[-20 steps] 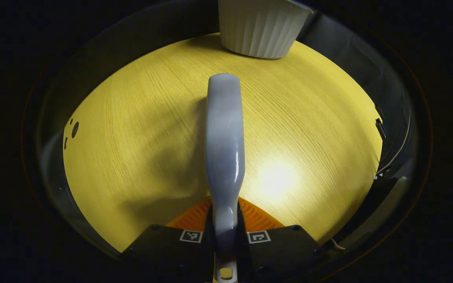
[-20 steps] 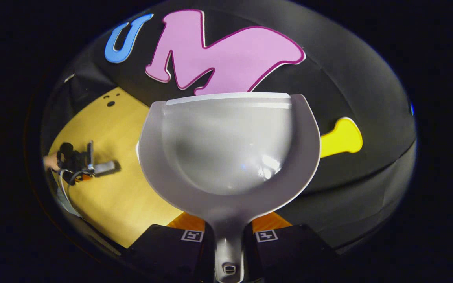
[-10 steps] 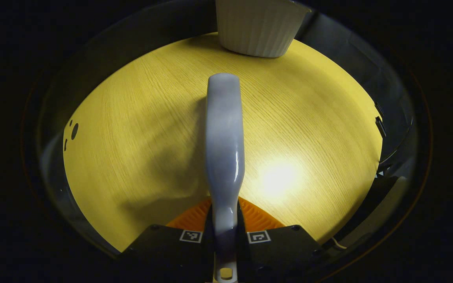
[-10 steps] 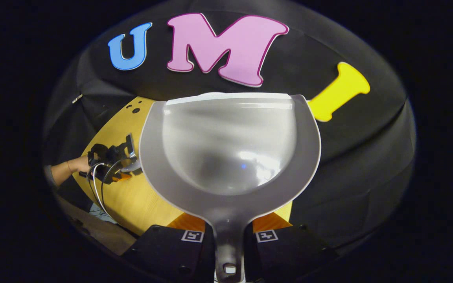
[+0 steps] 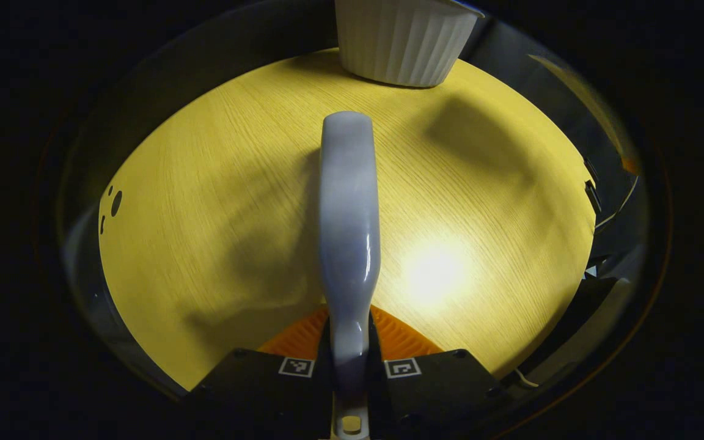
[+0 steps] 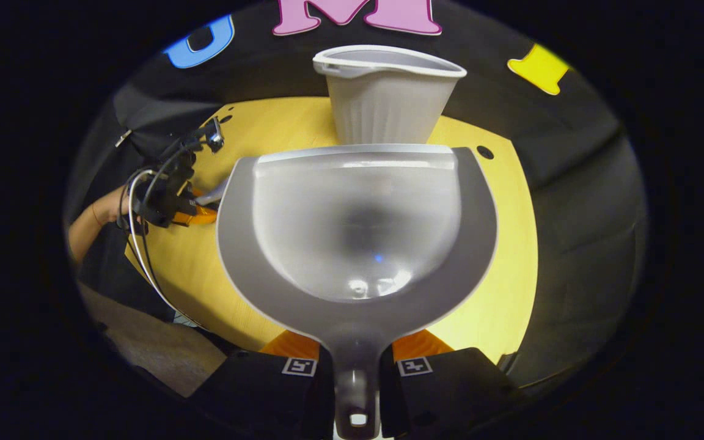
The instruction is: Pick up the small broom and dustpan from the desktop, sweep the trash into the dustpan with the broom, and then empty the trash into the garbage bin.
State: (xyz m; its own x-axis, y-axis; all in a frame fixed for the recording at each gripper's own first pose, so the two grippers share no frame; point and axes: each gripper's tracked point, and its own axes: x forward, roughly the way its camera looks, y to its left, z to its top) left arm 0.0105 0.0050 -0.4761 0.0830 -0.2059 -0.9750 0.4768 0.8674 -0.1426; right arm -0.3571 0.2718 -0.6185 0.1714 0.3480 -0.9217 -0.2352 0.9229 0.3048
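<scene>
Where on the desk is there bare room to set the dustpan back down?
The desk is bare wood either side of the broom, out to the cable holes on one edge. The far edge is taken by the ribbed white bin, and the dustpan hangs just before it.

Table (image 5: 205, 214): yellow wood-grain top with a rounded outline, seen from above in the left gripper view and at a slant in the right gripper view (image 6: 502, 244).
Holes (image 5: 116, 201): one larger round hole with smaller ones beside it, near the table's left edge; another single round hole (image 6: 484, 152) sits near the far right edge.
Glare (image 5: 431, 275): a bright patch of reflected light on the tabletop.
Shadow (image 5: 474, 140): a soft dark blot on the far right part of the top.
Cloth wall (image 6: 578, 159): black, creased, behind the table.
Floor (image 6: 162, 354): a dull beige patch below the table's near edge.
</scene>
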